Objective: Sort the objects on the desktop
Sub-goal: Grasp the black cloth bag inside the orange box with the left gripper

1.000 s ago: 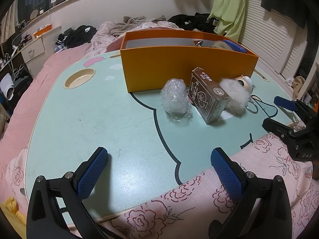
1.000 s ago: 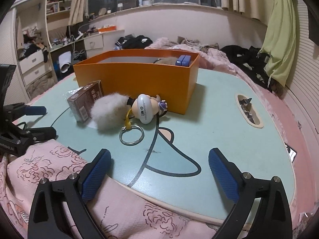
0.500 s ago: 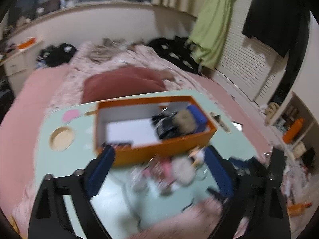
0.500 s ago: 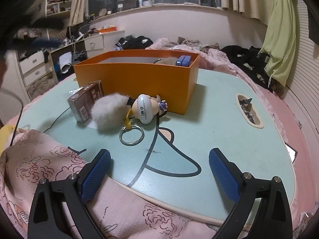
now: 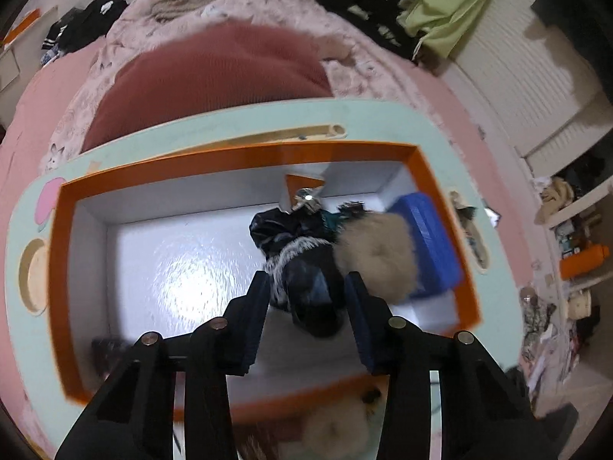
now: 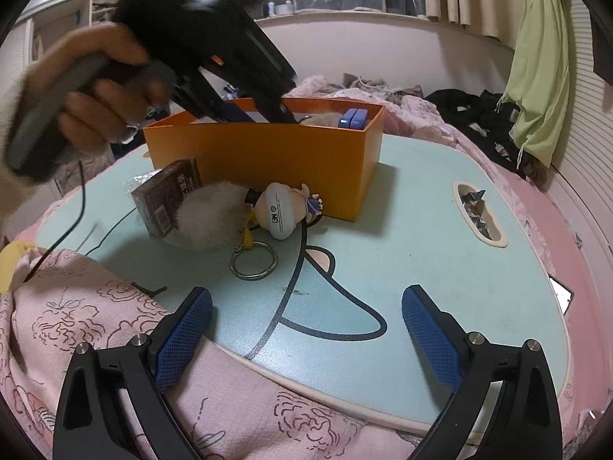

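Swung over the orange box [image 5: 245, 161], left claw [image 5: 306, 299] has just been closing around a dark crumpled bundle [image 5: 306, 268].

orange box [image 5: 245, 159] left half bare, passable; right half crowded: dark bundle [image 5: 302, 260], fur pompom [image 5: 379, 257], blue case [image 5: 429, 241].

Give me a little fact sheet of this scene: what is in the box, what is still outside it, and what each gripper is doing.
Container: orange box, open top, on the mint table
Inside box: dark bundle, beige pompom, blue case
Outside box: brown carton, white pompom, white figurine, key ring
Left gripper: over the box, jaws just closing, dark bundle between them; firm grip unclear
Right gripper: open, empty, at the table's near edge
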`<move>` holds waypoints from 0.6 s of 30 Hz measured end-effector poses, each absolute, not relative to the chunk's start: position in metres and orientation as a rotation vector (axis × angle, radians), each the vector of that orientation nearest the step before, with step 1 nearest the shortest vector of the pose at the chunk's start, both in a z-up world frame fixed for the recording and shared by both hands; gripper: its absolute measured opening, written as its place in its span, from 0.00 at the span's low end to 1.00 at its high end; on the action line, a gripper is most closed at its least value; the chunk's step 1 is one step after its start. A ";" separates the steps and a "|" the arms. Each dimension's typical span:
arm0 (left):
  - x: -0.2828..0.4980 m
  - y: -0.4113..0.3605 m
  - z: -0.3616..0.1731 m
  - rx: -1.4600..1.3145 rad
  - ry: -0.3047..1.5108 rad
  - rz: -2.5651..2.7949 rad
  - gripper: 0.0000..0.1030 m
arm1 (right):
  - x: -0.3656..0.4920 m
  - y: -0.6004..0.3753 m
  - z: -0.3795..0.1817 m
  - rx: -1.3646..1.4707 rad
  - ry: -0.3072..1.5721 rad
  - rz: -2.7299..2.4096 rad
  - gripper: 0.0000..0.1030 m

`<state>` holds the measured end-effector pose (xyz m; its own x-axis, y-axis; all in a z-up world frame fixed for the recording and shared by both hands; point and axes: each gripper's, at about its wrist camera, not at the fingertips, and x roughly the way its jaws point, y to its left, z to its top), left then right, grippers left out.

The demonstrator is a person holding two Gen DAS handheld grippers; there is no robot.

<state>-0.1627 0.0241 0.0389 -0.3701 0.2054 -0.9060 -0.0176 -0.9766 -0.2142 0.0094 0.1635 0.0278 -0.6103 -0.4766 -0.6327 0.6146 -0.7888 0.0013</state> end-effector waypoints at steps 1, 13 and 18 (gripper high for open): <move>-0.167 0.023 0.033 -1.697 -0.260 2.476 0.34 | 0.009 0.163 0.028 0.841 0.288 -2.357 0.96; -0.087 -0.025 0.110 -1.271 -0.447 2.549 0.24 | 0.009 0.163 0.027 0.840 0.286 -2.358 0.97; -0.039 -0.026 0.128 -1.156 -0.436 2.535 0.24 | 0.008 0.163 0.027 0.839 0.286 -2.358 0.97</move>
